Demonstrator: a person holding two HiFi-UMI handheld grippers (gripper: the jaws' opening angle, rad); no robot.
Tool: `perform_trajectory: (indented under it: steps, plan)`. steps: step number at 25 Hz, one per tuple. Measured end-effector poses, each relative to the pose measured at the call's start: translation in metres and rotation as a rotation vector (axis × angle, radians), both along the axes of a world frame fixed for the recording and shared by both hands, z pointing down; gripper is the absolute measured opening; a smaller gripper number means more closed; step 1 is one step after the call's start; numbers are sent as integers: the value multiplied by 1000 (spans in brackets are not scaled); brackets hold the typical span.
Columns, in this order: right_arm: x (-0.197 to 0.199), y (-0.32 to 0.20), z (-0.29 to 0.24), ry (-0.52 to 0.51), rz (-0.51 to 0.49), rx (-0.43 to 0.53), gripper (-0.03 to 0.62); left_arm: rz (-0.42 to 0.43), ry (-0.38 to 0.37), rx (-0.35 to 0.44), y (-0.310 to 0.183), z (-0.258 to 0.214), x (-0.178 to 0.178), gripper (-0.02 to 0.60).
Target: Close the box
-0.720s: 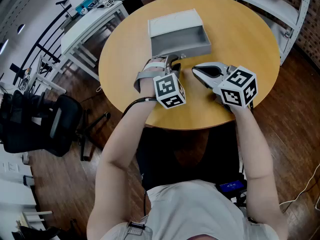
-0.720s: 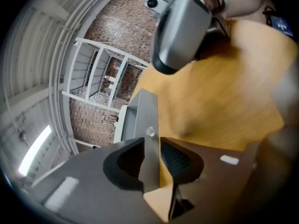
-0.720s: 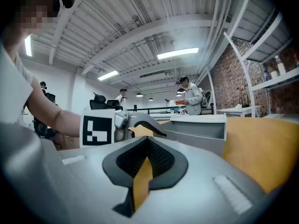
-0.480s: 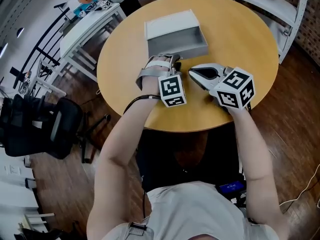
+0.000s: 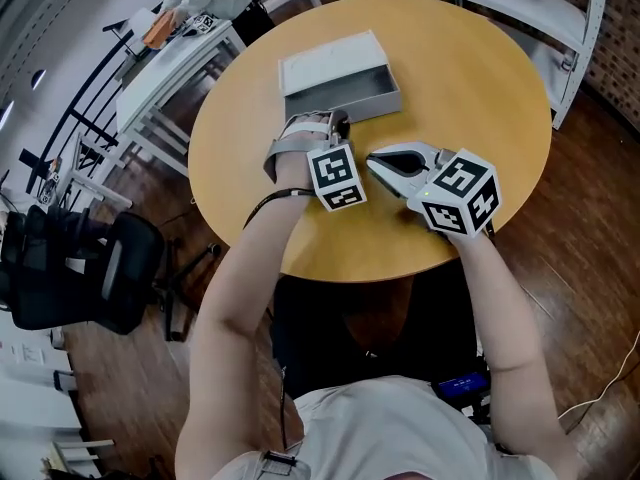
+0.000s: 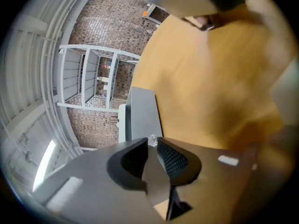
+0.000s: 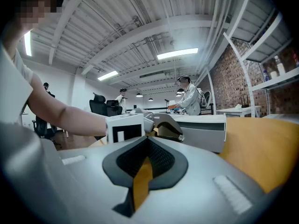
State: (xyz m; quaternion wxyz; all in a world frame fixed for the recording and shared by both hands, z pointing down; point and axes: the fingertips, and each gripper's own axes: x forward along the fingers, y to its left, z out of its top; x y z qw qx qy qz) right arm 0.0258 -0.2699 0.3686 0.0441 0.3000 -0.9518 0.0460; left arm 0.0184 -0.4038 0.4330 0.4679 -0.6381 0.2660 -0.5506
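Between the left tongs (image 6: 152,143) (by its wall) sits the box (image 6: 144,113).

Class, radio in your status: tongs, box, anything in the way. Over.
Status: left tongs shut on the box, at its knobbed front panel. Right tongs shut, empty, beside it. Box open on table. Nothing seen blocking it.

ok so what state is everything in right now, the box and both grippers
box: open, its gray inside exposed and empty
left gripper: shut on the box's near wall, by the small knob
right gripper: shut, nothing in it, beside the box and not touching it
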Motion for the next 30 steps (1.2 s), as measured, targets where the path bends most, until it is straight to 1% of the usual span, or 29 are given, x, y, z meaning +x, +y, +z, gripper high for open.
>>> perform_trajectory:
  steps: [3,8,11,14,16,17,18,19,20,21,22,24,26,28,29,30]
  plan:
    - [-5,-1,2,0,5,2,2,-26,-12,-20,-30,2,-2,64]
    - [-11,0,1,6,16,5,2,-74,-18,-25,-77,2,-12,64]
    - [-10,1,-1,9,17,5,2,-69,-57,-10,-87,1,-9,67]
    - [-5,0,-2,8,11,9,2,-71,-93,24,-90,0,-5,67]
    - [-1,0,0,6,7,9,2,-78,-82,37,-87,0,-5,72]
    - [2,1,1,5,9,7,2,-84,-60,32,-83,-2,-6,74]
    - [4,1,1,4,11,5,2,-92,-23,18,-79,-4,-9,85]
    - [5,1,0,4,12,4,2,-105,30,-4,-73,-8,-15,92]
    - [5,1,-1,4,11,3,2,-121,101,-34,-65,-14,-24,98]
    - [5,1,-2,4,10,3,2,-134,192,-71,-53,-21,-32,98]
    - [5,2,-1,4,9,1,2,-140,303,-117,-37,-27,-38,98]
    - [8,4,2,4,9,-2,2,-125,551,-230,6,-40,-41,87]
    - [9,4,4,2,11,-3,2,-91,797,-374,51,-52,-37,58]
    - [9,2,4,-1,12,-3,2,-60,1033,-528,87,-62,-36,30]
    - [9,1,3,-2,13,-2,2,-48,1135,-590,98,-66,-36,7]
    - [8,0,3,-2,13,-2,2,-35,1221,-636,106,-69,-38,2]
